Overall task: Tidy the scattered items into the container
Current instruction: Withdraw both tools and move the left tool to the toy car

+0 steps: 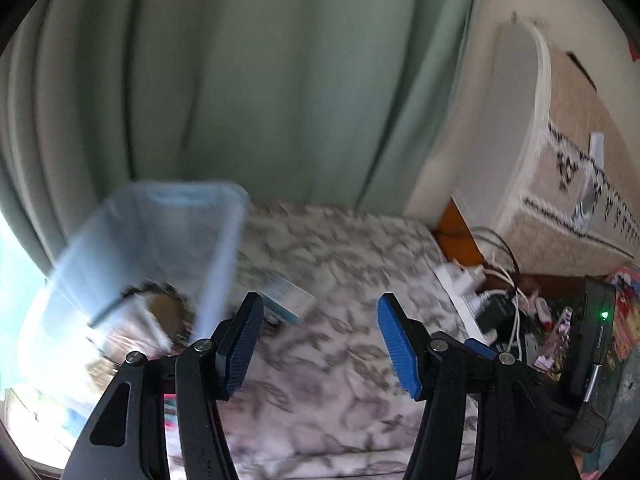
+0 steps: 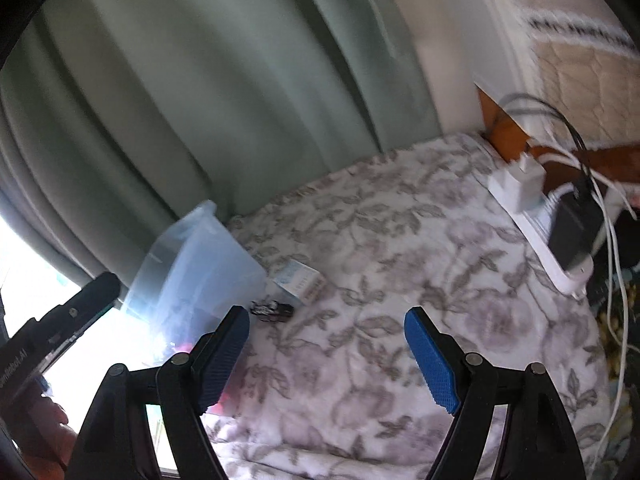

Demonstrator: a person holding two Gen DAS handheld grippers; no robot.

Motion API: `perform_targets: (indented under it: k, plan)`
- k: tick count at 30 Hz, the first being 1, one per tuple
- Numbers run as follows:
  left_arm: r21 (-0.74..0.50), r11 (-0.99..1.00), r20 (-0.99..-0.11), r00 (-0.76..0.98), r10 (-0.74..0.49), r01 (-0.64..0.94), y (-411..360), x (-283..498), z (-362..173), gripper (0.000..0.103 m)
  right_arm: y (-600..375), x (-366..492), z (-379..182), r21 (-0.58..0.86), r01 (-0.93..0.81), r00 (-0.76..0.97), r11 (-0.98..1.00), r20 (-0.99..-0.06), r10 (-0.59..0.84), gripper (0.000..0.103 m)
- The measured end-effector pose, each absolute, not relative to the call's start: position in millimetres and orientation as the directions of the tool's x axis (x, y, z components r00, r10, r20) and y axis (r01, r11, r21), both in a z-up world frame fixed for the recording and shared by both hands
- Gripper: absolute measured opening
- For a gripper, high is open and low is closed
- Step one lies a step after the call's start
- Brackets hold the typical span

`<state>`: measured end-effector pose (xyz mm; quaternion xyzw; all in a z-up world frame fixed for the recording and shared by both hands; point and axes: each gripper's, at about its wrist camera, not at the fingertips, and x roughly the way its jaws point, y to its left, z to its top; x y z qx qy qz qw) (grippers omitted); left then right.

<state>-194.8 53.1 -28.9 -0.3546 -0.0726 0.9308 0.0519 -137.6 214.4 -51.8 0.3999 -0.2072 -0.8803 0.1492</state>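
A clear plastic container (image 1: 224, 240) (image 2: 188, 264) stands on a floral bedspread (image 1: 340, 264) (image 2: 380, 240), with several items blurred inside it. Beside its right wall lies a small white and blue box (image 1: 288, 300) (image 2: 302, 278). A small dark object (image 2: 272, 310) rests on the cover just in front of that box. My left gripper (image 1: 320, 344) hangs open over the cover, just right of the container, nothing between its blue pads. My right gripper (image 2: 326, 354) is open too, empty, near the dark object. The other gripper's black body (image 2: 60, 320) shows at the left edge.
Green curtains (image 1: 240, 80) hang behind the bed. A white power strip (image 1: 464, 296) (image 2: 536, 216) with chargers and cables lies at the right edge of the bedspread. A mattress (image 1: 568, 160) leans at the right. A black device with a green light (image 1: 600, 328) stands nearby.
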Motion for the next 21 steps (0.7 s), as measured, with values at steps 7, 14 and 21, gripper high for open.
perform_targets:
  k: [7, 14, 21]
  plan:
    - [-0.153, -0.979, -0.719, -0.694, 0.018, 0.133, 71.0, -225.7, -99.8, 0.061, 241.7, -147.2, -83.4, 0.506, 0.01, -0.596, -0.862, -0.689, -0.412, 0.083]
    - [-0.163, -0.944, -0.811, -0.585, -0.037, 0.286, 57.4, -262.3, -160.3, 0.061, 246.9, -152.2, -102.6, 0.497, -0.002, -0.557, -0.868, -0.721, -0.411, 0.083]
    - [-0.151, -0.924, -0.848, -0.527, -0.061, 0.351, 47.4, -288.9, -193.9, 0.061, 251.4, -153.7, -114.0, 0.48, -0.008, -0.529, -0.877, -0.746, -0.404, 0.083]
